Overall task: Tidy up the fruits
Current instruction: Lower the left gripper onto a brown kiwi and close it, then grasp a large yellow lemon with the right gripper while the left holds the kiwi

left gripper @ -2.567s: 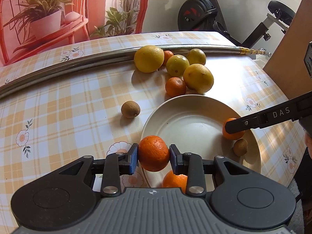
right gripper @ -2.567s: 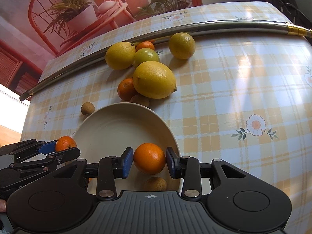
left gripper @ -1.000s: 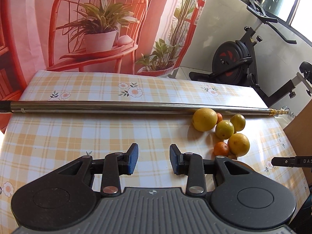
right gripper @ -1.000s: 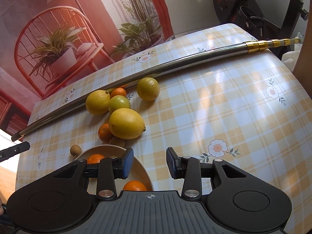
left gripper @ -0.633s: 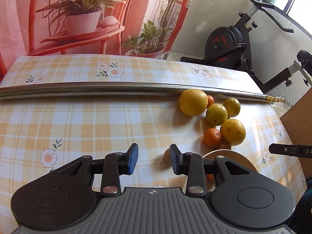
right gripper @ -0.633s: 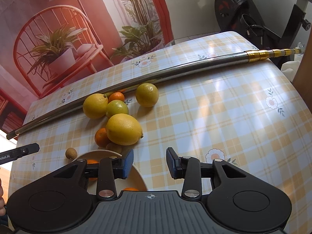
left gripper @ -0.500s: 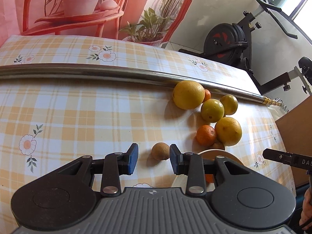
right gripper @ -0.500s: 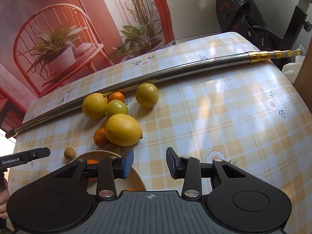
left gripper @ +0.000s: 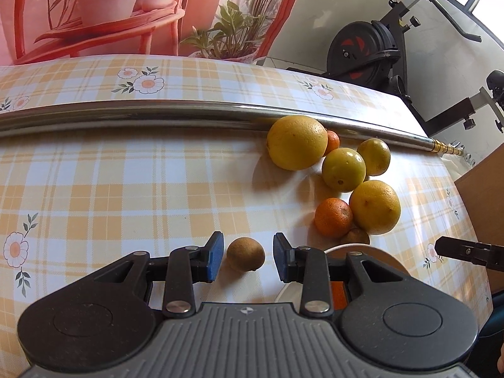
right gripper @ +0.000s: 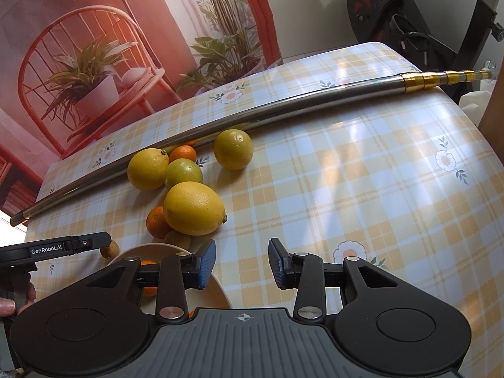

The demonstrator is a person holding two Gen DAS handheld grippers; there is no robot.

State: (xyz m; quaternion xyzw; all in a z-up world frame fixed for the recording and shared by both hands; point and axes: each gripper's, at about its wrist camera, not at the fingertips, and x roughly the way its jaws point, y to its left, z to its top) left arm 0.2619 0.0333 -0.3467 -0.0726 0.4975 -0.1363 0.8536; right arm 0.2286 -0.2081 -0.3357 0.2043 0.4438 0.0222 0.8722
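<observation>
I lined my left hand-held gripper [left gripper: 247, 260], jaws apart and empty, around small brown round fruit [left gripper: 245, 254] for bowling; right hand-held gripper [right gripper: 242, 267] idled open.

Glossy checked tablecloth [left gripper: 94, 189] under a polished metal pole [left gripper: 157, 113].

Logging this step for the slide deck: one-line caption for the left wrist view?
Open left gripper brackets a small brown fruit on the table, beside the plate.

Citrus fruits [right gripper: 194, 208] beside plate [right gripper: 217, 289]
</observation>
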